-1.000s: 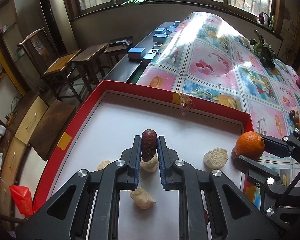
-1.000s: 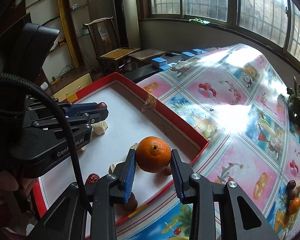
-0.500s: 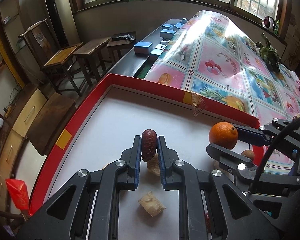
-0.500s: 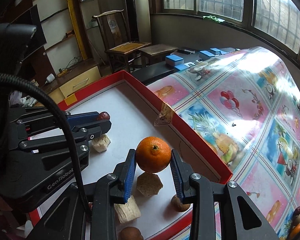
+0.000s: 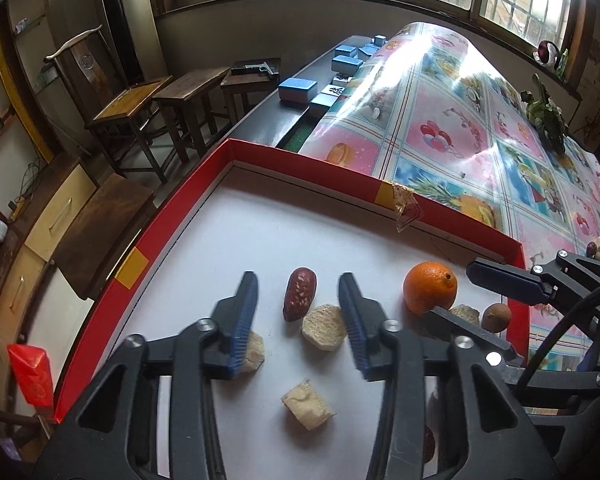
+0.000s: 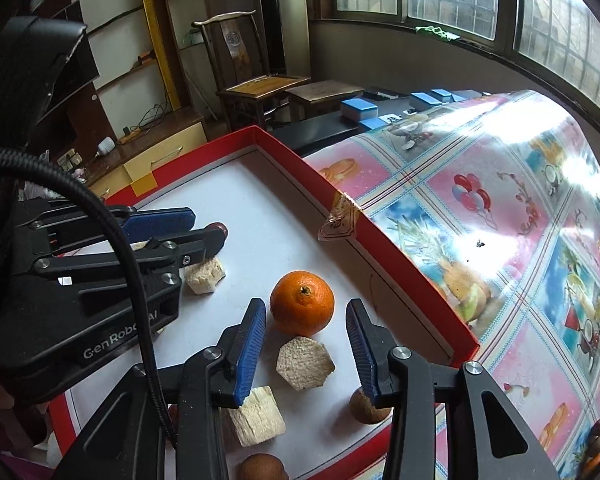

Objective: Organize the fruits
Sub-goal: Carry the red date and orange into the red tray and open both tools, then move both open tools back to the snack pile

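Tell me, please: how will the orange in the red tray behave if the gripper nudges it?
The orange is round and rests free on the flat white floor of the red tray, so it would probably roll. The beige chunk beside it may stop it. Its rind looks firm, likely not fragile.

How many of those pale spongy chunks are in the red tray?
4. One chunk beside the date; one half under the left tongs, which just opened around the date; one nearest the camera; one beside the orange. More may be hidden.
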